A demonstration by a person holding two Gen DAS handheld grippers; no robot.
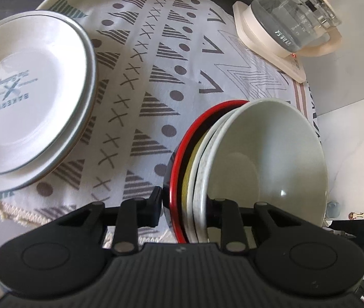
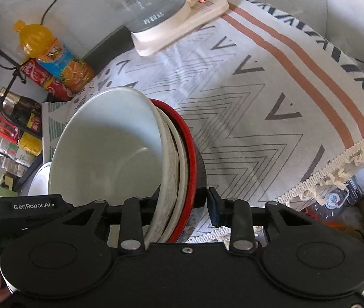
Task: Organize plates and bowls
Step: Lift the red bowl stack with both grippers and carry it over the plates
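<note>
A nest of bowls rests on the patterned cloth: a pale grey-green bowl innermost, then a speckled white and a yellowish one, all inside a red-rimmed black bowl. My left gripper is shut on the near rim of this stack, one finger outside the black wall and one inside the pale bowl. On the opposite rim of the pale bowl and red-rimmed bowl, my right gripper clamps the same way. A stack of white plates printed "BAKERY" lies to the left.
A glass kettle stands on its cream base at the back of the cloth. An orange drink bottle and a red bottle stand by a shelf of jars. The cloth's fringe hangs at the edge.
</note>
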